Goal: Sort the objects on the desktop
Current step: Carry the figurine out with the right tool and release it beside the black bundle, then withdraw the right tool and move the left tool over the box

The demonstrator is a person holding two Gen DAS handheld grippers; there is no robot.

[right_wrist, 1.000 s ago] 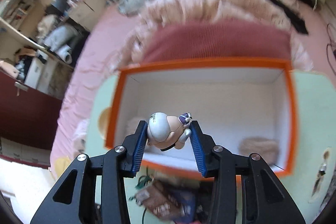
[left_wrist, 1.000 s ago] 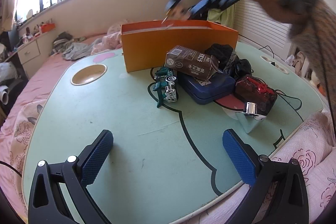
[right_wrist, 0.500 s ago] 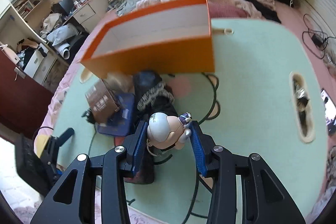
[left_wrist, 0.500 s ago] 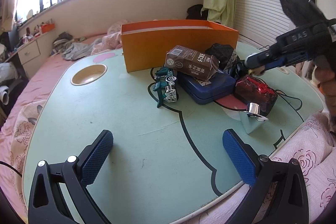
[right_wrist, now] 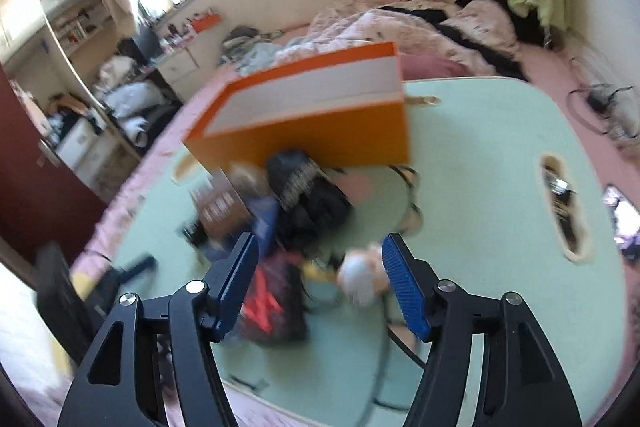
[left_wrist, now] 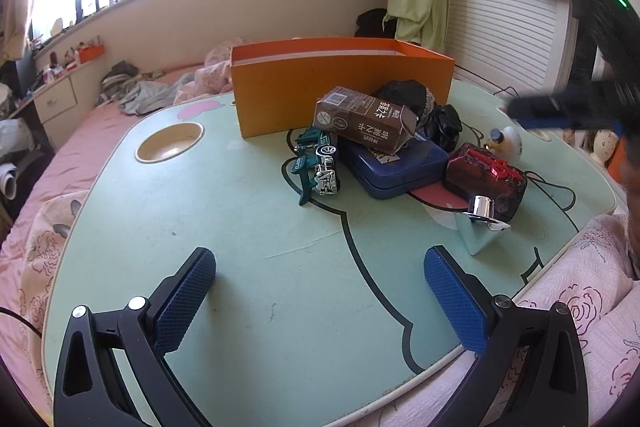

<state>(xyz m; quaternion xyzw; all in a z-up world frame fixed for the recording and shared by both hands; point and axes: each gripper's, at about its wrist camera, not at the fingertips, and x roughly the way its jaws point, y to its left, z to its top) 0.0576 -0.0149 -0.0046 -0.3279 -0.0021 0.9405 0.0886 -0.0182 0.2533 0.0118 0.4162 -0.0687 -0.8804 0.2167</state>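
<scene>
A small pale figurine [left_wrist: 506, 143] with a round white head stands on the mint-green table [left_wrist: 240, 227], behind a red-and-black block [left_wrist: 484, 179]. In the right wrist view the figurine [right_wrist: 362, 281] is blurred, low between the fingers of my right gripper [right_wrist: 320, 245], touching neither pad. That gripper's jaws are opening. My right gripper [left_wrist: 560, 111] also shows as a blur at the right edge. The orange box [left_wrist: 340, 95] stands at the back, open on top. My left gripper [left_wrist: 320, 291] hangs open over the bare front of the table.
In front of the box lie a brown drink carton [left_wrist: 364, 123] on a blue case [left_wrist: 400, 163], a teal toy car [left_wrist: 316, 163], a black pouch [left_wrist: 420, 103] and a pale cone with a silver cap [left_wrist: 482, 223]. A round cup recess [left_wrist: 170, 147] sits left. Bedding surrounds the table.
My right gripper swung from above the orange box to the right side of the table and came lower. Its jaws parted and the figurine left them. The left gripper stayed still.
</scene>
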